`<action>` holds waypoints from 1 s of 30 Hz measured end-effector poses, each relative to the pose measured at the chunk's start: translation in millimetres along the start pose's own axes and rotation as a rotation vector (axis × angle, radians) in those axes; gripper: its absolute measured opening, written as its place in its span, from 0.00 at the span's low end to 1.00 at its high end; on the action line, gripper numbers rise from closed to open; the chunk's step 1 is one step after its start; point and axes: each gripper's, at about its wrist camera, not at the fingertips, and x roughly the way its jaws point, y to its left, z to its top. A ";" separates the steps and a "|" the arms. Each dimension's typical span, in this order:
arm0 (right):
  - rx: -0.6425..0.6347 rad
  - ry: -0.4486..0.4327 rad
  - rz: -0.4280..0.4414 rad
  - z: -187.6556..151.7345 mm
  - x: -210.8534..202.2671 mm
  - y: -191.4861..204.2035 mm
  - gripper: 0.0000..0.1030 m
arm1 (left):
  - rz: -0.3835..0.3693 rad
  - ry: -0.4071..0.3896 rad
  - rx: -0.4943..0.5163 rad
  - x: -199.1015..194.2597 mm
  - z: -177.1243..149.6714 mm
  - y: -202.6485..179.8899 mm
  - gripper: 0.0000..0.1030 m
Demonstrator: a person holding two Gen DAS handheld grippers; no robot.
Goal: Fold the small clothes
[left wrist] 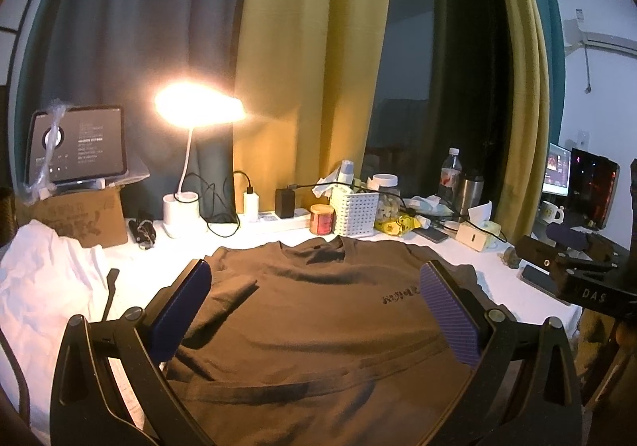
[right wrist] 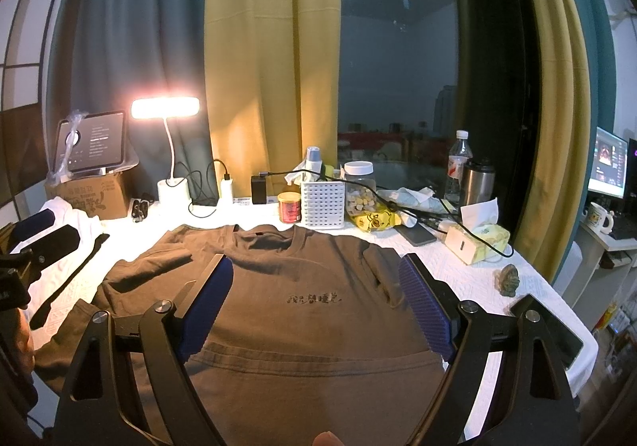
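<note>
Brown T-shirt [right wrist: 302, 310] spread flat on counter [right wrist: 477, 274], front up (ready for folding). Left tongs [left wrist: 314, 310], right tongs [right wrist: 314, 306] wide, holding nothing.

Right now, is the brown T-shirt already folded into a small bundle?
No, the brown T-shirt lies spread flat on the white table, neck and printed chest showing.

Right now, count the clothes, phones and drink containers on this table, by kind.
Clothes: 2, brown T-shirt and white garment.
Phones: 2, one near the tissue box, one at the right edge.
Drink containers: 2, water bottle and steel flask.
Total: 6
</note>
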 end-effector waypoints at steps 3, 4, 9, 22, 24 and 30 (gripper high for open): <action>-0.001 0.001 0.001 0.3 0.8 0.5 0.85 | 0.006 -0.005 0.008 1.0 1.1 -1.1 0.99; -0.001 0.000 0.000 0.4 1.2 0.6 0.85 | 0.000 -0.004 0.002 1.0 1.2 -1.0 0.99; -0.002 0.000 0.000 1.1 2.4 1.0 0.85 | 0.007 -0.004 -0.002 3.2 3.2 -0.8 0.99; 0.000 0.002 0.000 4.8 2.8 1.2 0.85 | -0.003 -0.021 0.002 1.7 7.0 2.7 0.99; -0.001 0.001 0.000 5.1 2.6 1.2 0.85 | -0.009 -0.014 -0.004 1.8 8.3 3.2 0.99; -0.001 0.002 0.001 5.4 1.5 2.3 0.85 | -0.026 -0.018 -0.010 -1.0 12.4 3.0 0.99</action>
